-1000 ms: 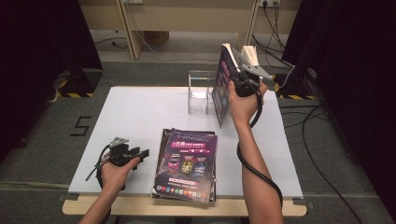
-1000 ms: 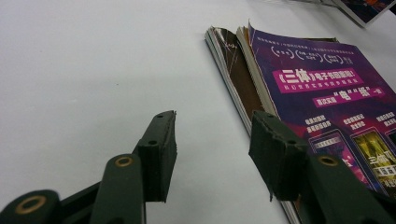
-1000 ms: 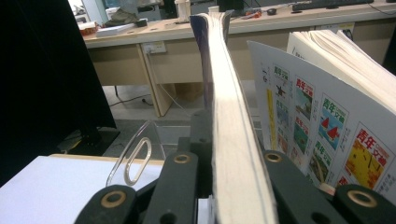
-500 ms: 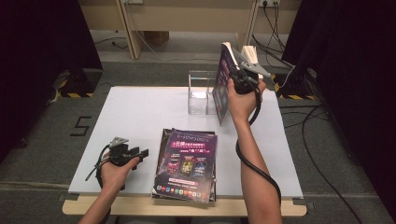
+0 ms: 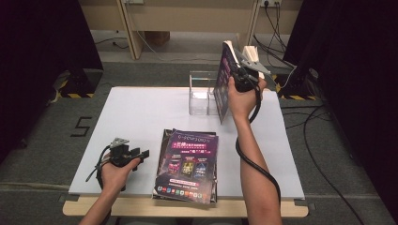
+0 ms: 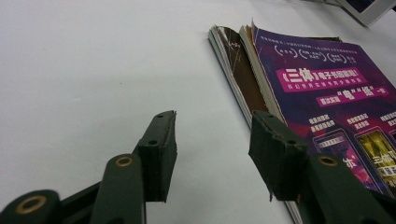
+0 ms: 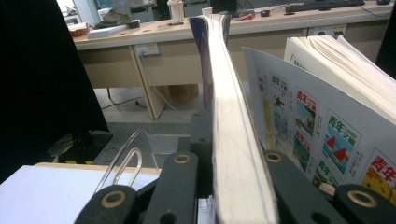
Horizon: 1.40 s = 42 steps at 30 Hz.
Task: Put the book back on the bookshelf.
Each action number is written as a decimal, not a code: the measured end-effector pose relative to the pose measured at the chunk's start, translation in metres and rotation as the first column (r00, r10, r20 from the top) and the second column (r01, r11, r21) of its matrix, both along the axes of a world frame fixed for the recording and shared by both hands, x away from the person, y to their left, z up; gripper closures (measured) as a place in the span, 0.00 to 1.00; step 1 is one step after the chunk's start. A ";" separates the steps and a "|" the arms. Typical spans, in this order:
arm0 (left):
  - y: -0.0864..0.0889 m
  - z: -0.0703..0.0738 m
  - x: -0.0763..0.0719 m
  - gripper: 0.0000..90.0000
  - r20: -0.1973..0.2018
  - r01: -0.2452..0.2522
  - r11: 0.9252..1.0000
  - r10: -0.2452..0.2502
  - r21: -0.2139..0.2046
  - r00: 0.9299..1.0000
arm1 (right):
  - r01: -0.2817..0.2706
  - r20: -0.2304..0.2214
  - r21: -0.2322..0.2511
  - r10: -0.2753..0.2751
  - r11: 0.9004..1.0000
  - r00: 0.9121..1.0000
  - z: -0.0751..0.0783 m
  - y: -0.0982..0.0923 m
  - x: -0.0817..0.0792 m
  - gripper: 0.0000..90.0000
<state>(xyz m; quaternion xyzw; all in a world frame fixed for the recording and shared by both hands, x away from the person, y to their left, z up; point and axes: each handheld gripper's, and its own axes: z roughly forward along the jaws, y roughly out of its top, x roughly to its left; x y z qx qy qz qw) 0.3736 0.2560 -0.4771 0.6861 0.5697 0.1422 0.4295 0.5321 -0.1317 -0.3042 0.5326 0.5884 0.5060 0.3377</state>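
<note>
Little had moved: right gripper [image 5: 233, 75] still clamped a magazine [image 5: 222, 86] upright above the clear holder [image 5: 202, 93], far right; left gripper [image 5: 136, 154] rested open, empty, beside the stack [image 5: 187, 164].

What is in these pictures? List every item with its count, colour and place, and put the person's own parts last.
held magazine: one, purple cover, upright in the air above the table's far right part, clamped in the right gripper.
magazine stack: one pile, number of copies unclear, purple cover on top, flat at the table's near edge, centre.
clear holder: one, transparent, upright at the table's far edge, just left of the held magazine.
table: one, white top with a wooden front edge.
desk: one, pale wood, beyond the table.
left gripper: one, black, jaws apart with nothing between them, resting near the table's near left, beside the stack.
right gripper: one, black, raised, shut on the held magazine.
forearms: two, coming in from the bottom of the high view.
</note>
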 end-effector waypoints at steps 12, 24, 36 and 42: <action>0.001 0.000 0.000 0.56 -0.001 0.001 1.000 -0.001 -0.003 1.000 | 0.019 0.005 -0.010 -0.019 1.000 1.000 -0.002 0.004 0.008 0.92; 0.001 -0.001 0.000 0.56 -0.005 0.000 1.000 0.000 -0.001 1.000 | 0.033 0.004 -0.010 -0.033 0.999 0.999 -0.005 0.003 0.015 0.92; 0.002 -0.001 0.000 0.56 -0.005 -0.002 1.000 0.002 -0.001 1.000 | 0.046 -0.001 -0.007 -0.046 0.999 0.999 -0.008 0.004 0.021 0.92; 0.001 -0.002 0.000 0.56 -0.008 0.003 1.000 -0.003 0.001 1.000 | 0.053 0.007 -0.017 -0.053 0.998 0.999 -0.009 0.006 0.024 0.92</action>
